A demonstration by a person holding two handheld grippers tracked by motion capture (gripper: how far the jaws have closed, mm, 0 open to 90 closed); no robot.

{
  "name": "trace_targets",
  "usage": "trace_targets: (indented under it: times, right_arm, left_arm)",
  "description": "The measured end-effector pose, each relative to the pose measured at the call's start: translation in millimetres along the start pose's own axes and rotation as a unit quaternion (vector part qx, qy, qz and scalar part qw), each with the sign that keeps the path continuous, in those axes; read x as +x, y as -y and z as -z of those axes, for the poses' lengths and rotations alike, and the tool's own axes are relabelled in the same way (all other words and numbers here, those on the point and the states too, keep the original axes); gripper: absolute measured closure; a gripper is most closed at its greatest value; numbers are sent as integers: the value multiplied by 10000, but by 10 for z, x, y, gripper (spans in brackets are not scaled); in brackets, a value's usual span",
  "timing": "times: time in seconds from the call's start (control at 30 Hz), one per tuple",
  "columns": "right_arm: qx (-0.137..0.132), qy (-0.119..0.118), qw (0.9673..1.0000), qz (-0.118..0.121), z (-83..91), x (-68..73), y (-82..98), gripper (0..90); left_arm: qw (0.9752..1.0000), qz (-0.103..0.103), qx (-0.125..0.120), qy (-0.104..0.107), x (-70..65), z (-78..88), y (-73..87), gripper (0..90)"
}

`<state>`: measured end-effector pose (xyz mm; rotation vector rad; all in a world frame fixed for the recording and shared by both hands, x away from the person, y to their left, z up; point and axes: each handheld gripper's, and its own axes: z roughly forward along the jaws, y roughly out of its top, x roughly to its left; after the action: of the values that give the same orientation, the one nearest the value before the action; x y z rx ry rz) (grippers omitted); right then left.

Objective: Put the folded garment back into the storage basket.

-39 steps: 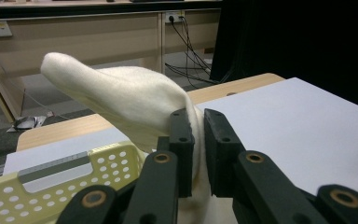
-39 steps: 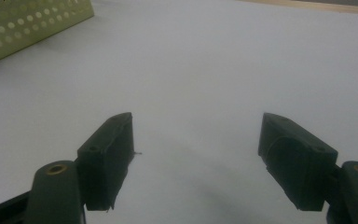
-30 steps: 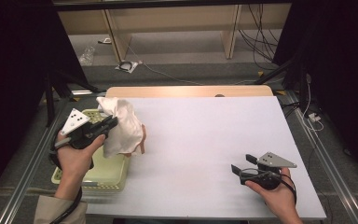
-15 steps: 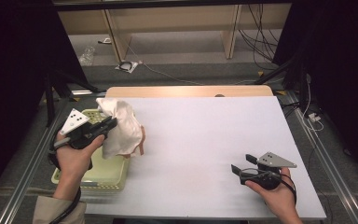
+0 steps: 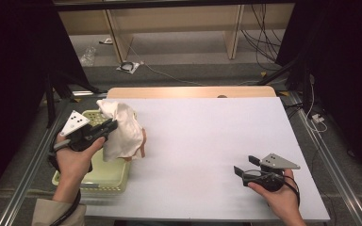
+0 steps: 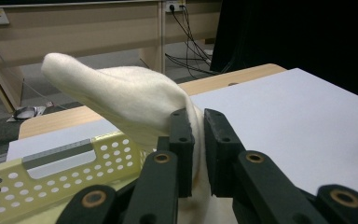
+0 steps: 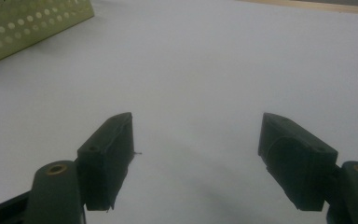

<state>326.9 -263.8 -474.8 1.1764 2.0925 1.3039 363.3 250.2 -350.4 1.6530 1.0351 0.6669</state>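
Cream cloth held over a basket at the table's left edge.
Nothing has shifted since a second ago: white table (image 5: 207, 141), green basket (image 5: 108, 176), cloth (image 5: 120, 129) hanging lengthwise downward, pinched by the left gripper (image 5: 108, 128); right gripper (image 5: 242, 167) gapes empty.

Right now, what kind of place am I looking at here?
Probably a lab or workshop set up for recording demonstrations. A white table stands inside a metal frame with dark curtains at the sides, loose cables trail across the floor, and plain wooden benches stand behind.
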Motion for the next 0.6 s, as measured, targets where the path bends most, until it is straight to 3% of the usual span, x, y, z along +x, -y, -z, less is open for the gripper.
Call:
trace_targets:
  times: [0.6]
  right_arm:
    - [-10,3,10000,-5,2,-1,-1,275]
  left_arm:
    - [10000,42,63,-30,45,44,24,817]
